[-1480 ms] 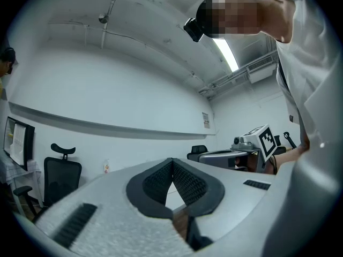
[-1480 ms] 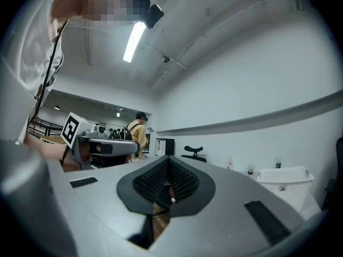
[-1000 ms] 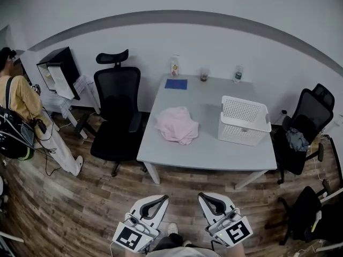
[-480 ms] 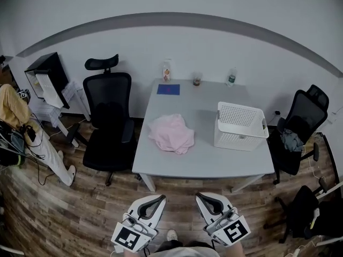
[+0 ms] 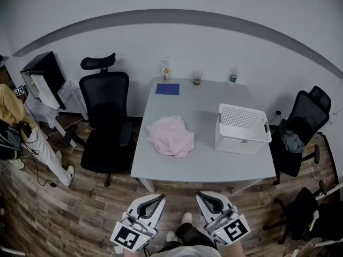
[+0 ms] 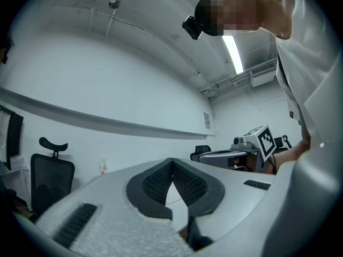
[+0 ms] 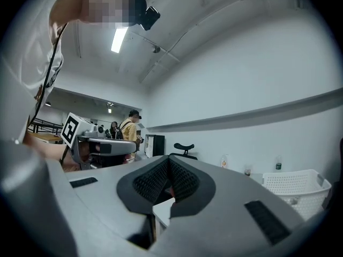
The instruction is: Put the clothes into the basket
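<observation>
Pink clothes (image 5: 170, 136): heaped on grey table (image 5: 209, 165), left of centre, well apart from white basket (image 5: 243, 128) on table's right side. Visible in head view only, not in either gripper view. Basket also in right gripper view, at right edge; 3 small bottles along table's far edge. Ceiling light strips (image 6: 233, 52) in the 2 gripper views only.

Left gripper (image 6: 172, 160): jaws closed tip to tip, nothing held. Right gripper (image 7: 169, 159): likewise pressed together, empty.

Both held level, side by side above wooden floor (image 5: 80, 208), on near side of table, pointing toward it, well short of its edge.
</observation>
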`<act>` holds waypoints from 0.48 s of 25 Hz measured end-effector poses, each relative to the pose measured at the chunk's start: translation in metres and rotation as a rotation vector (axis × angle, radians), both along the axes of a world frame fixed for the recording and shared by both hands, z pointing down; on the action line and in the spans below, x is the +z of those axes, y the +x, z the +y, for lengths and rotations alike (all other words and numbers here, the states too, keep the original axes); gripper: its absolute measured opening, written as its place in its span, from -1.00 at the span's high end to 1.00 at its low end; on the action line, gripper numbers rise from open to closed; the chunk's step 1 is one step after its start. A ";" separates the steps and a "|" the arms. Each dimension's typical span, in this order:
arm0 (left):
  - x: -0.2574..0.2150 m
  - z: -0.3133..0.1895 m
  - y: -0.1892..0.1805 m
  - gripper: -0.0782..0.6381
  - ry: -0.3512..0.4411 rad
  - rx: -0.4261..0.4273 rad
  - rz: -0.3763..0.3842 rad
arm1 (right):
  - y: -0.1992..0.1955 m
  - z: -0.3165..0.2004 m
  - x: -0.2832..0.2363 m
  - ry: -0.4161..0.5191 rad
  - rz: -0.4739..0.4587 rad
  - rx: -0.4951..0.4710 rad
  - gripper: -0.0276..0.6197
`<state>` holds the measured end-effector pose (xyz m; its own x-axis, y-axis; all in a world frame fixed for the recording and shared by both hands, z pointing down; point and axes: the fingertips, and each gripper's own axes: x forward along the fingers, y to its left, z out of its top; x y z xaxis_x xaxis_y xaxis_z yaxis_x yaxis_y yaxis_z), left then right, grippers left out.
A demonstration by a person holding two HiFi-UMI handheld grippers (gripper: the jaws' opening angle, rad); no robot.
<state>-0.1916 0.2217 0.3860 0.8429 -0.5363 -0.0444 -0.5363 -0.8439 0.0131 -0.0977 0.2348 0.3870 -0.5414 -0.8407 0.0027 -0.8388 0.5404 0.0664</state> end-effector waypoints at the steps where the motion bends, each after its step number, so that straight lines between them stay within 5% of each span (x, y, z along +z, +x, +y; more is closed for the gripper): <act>1: 0.001 -0.006 0.002 0.76 -0.010 -0.005 0.004 | 0.002 -0.006 0.001 0.000 0.000 -0.006 0.91; 12: 0.000 -0.079 0.044 0.76 -0.002 -0.048 -0.011 | 0.040 -0.082 0.001 0.009 -0.019 -0.068 0.91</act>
<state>-0.1474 0.1425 0.3864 0.8167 -0.5761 -0.0342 -0.5762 -0.8173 0.0086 -0.0574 0.1525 0.3880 -0.5972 -0.8019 -0.0155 -0.8013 0.5957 0.0554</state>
